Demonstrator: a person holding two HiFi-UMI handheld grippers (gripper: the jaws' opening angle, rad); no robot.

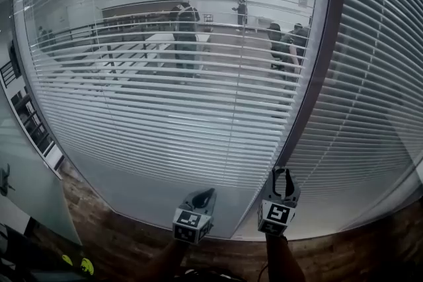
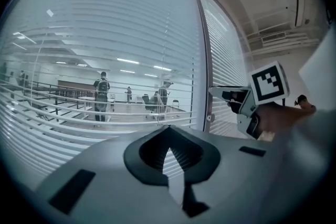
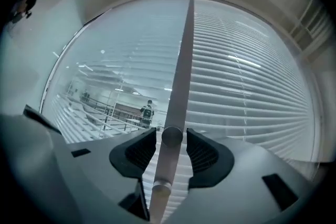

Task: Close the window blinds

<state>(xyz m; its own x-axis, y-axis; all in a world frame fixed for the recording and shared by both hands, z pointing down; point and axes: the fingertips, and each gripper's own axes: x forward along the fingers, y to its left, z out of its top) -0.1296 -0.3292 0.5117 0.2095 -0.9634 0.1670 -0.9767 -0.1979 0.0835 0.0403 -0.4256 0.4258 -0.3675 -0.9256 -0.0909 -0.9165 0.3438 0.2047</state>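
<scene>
Bracketing a small round grey knob (image 3: 171,135) on the window's dark vertical frame post (image 1: 317,76), the right gripper (image 1: 284,176) stands with its fingers (image 3: 137,152) wide apart. The knob sits between them with a sliver of light on either side, so nothing is gripped. The left gripper (image 1: 205,195), out beyond the right gripper's left finger, has its fingertips pressed together on nothing. Ahead of the fingertips hang the white horizontal-slat window blinds (image 1: 165,109), their slats tilted flat enough that people (image 1: 185,23) in the hall behind the glass are plainly visible. The matching blinds (image 1: 377,76) past the right finger look far more closed. By that evidence the job is unfinished. To do the turn well, the fingers should probably close squarely on the knob's rim, centred so neither pad slips off. The wrist should then roll about the knob's own axis without dragging away from the post, re-gripping as needed until the slats overlap and the hall is shut out.
</scene>
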